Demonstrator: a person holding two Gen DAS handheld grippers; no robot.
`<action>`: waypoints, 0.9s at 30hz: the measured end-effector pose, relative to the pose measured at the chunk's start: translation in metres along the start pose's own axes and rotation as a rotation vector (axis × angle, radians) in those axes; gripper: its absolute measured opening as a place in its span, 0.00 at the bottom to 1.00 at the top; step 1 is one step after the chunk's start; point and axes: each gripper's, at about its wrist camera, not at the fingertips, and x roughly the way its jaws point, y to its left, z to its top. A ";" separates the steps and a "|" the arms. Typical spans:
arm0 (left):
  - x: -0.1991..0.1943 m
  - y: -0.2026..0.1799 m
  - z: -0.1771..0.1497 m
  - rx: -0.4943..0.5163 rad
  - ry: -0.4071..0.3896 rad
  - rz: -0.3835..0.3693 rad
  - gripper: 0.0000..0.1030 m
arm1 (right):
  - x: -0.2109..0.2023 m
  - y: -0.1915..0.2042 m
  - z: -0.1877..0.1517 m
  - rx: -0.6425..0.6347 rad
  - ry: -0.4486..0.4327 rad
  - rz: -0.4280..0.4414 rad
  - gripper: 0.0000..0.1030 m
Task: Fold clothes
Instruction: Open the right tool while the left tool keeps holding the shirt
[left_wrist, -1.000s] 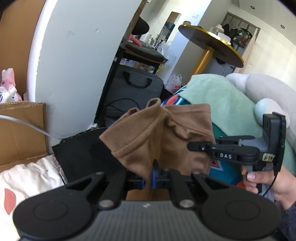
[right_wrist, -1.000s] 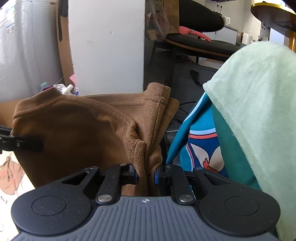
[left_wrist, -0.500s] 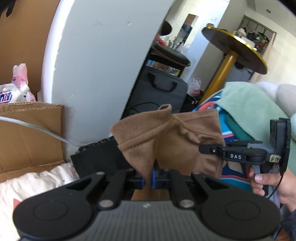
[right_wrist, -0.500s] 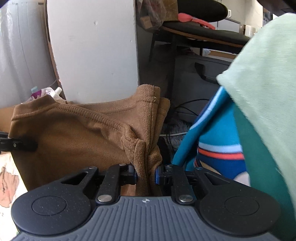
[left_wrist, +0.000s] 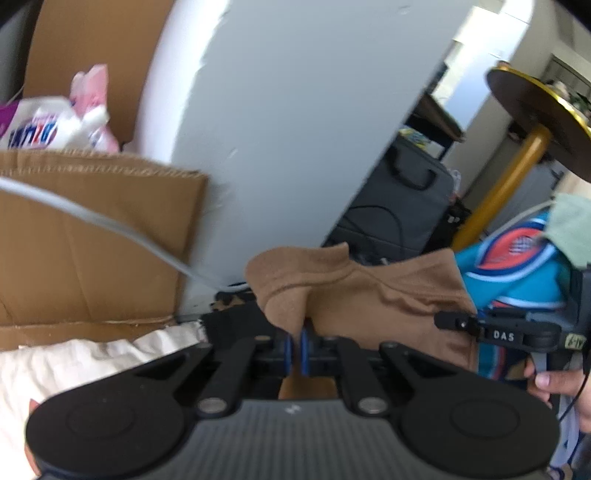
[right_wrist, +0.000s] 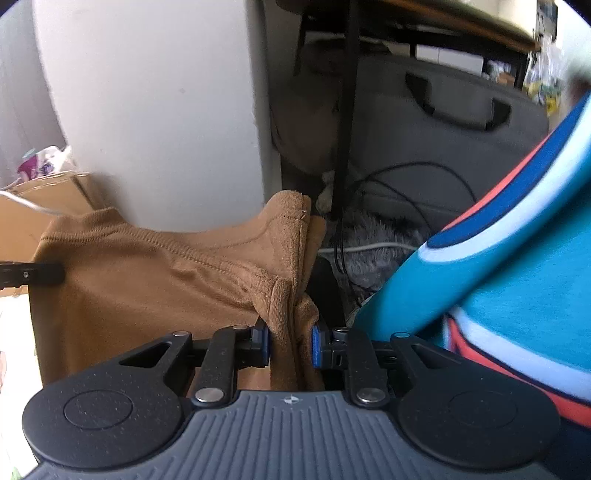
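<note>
The brown garment (left_wrist: 369, 295) hangs in the air between the two grippers, stretched edge to edge, with the white pillar (left_wrist: 295, 110) just behind it. The left gripper (left_wrist: 295, 341) is clenched on one bunched upper corner, its blue pads nearly meeting with only thin cloth pinched between them. The right gripper (right_wrist: 290, 341) grasps the opposite corner, a thicker wad of seamed hem; its jaws have just been opening a little, yet the folded cloth fills the gap and touches both pads (right_wrist: 263, 341).

The garment's long axis runs from gripper to gripper, roughly level, and the body of the cloth drops below that line. Each hand is equally close to its own corner, so the coming move, by my judgement, turns on lowering that taut top edge onto the surface below the pillar without letting the right corner slip.

Seen from the left wrist, the right gripper's finger bears white letters "DAS" (left_wrist: 504, 336); a sticker beside it is too blurred to read. A packet (left_wrist: 55, 125) left of the pillar shows blurred lettering I cannot make out. A blue printed blanket (right_wrist: 517, 277) lies right of the garment.
</note>
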 end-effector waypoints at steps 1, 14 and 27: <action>0.005 0.003 0.000 -0.007 0.004 0.005 0.05 | 0.008 -0.001 0.000 -0.002 0.007 0.000 0.20; 0.052 0.028 -0.007 -0.077 0.041 0.055 0.06 | 0.081 0.010 0.001 -0.174 0.096 -0.088 0.37; 0.017 0.027 0.012 -0.040 -0.004 0.146 0.18 | 0.050 0.017 0.036 -0.284 -0.056 -0.165 0.41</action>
